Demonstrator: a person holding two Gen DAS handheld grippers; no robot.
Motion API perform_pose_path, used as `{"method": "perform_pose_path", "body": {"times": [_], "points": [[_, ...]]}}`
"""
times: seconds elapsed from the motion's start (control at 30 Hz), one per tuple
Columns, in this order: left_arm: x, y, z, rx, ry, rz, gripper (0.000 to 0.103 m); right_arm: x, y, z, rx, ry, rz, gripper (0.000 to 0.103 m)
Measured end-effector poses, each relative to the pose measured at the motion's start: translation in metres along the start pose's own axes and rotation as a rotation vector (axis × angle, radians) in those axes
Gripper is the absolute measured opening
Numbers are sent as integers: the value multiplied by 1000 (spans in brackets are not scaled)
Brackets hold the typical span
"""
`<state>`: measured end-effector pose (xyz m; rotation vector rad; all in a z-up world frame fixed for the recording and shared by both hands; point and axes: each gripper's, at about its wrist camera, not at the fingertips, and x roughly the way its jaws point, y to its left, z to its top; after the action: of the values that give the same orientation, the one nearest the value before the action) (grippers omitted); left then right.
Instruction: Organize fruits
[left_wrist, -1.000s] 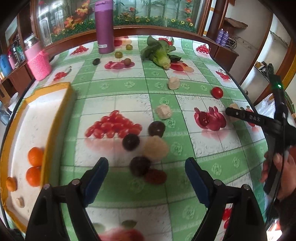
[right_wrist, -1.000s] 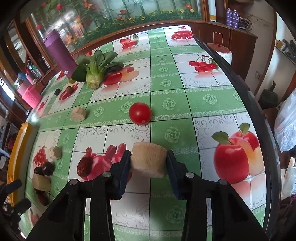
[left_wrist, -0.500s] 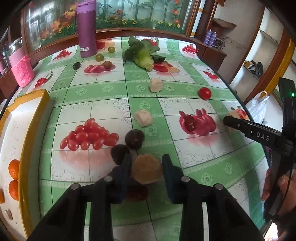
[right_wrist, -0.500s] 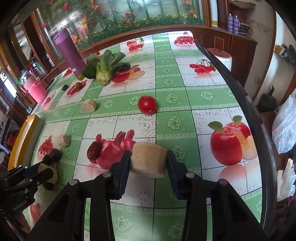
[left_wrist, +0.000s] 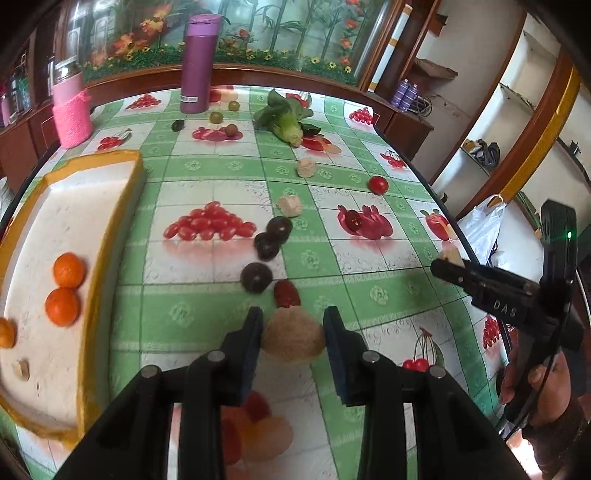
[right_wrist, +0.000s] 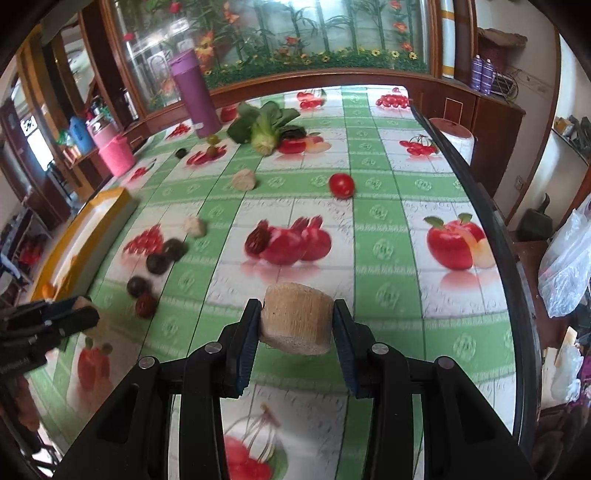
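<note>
The left gripper (left_wrist: 293, 334) holds a round tan piece (left_wrist: 293, 341) clamped between its two blue pads, lifted above the green fruit-print tablecloth (left_wrist: 207, 321). The right gripper (right_wrist: 295, 325) grips a tan cylindrical chunk (right_wrist: 297, 317) in the same way, also clear of the cloth. In the left wrist view, just beyond the held piece, a small red fruit (left_wrist: 286, 293) lies on the cloth, with three dark round fruits (left_wrist: 266, 245) in a loose line running farther away from it. Beyond them sit two pale chunks (left_wrist: 290, 205), one farther than the other, and a red tomato (left_wrist: 378, 184) lies to the right of these. At the left stands a white tray with a yellow rim (left_wrist: 110, 236); inside it are orange fruits (left_wrist: 62, 306) and a small pale piece near its close end. At the far end of the table a purple bottle (left_wrist: 197, 62) stands upright, with a few small green and dark fruits beside its base, a leafy green vegetable (left_wrist: 288, 118) to its right and a jar in a pink knitted cover (left_wrist: 72, 110) at the far left. On the right edge of the left wrist view a hand (left_wrist: 543, 384) grasps the other tool's handle.
</note>
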<state>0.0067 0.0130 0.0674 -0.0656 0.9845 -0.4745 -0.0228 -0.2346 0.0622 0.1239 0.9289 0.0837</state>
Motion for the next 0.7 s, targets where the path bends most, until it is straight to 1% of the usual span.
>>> {"method": "perform_pose_path", "body": {"times": [0.13, 0.27, 0.4, 0.5, 0.57, 0.63, 0.67, 0.7], "points": [[-16, 14, -9, -17, -19, 24, 37, 0, 16, -10, -2, 7, 20, 38], [-30, 34, -18, -55, -35, 48, 37, 6, 39, -10, -24, 18, 44, 38], [-44, 58, -22, -102, -55, 76, 37, 10, 69, 1, -72, 10, 78, 38], [-53, 78, -24, -140, -66, 106, 37, 18, 95, 13, -133, 19, 92, 38], [-58, 88, -26, -155, -68, 118, 37, 25, 101, 16, -139, 33, 96, 38], [-63, 93, -28, -144, -77, 143, 37, 31, 99, 14, -129, 59, 96, 38], [-65, 94, -30, -139, -80, 148, 37, 31, 97, 11, -128, 69, 93, 41], [-67, 95, -33, -137, -79, 149, 37, 31, 94, 8, -131, 74, 90, 48]]}}
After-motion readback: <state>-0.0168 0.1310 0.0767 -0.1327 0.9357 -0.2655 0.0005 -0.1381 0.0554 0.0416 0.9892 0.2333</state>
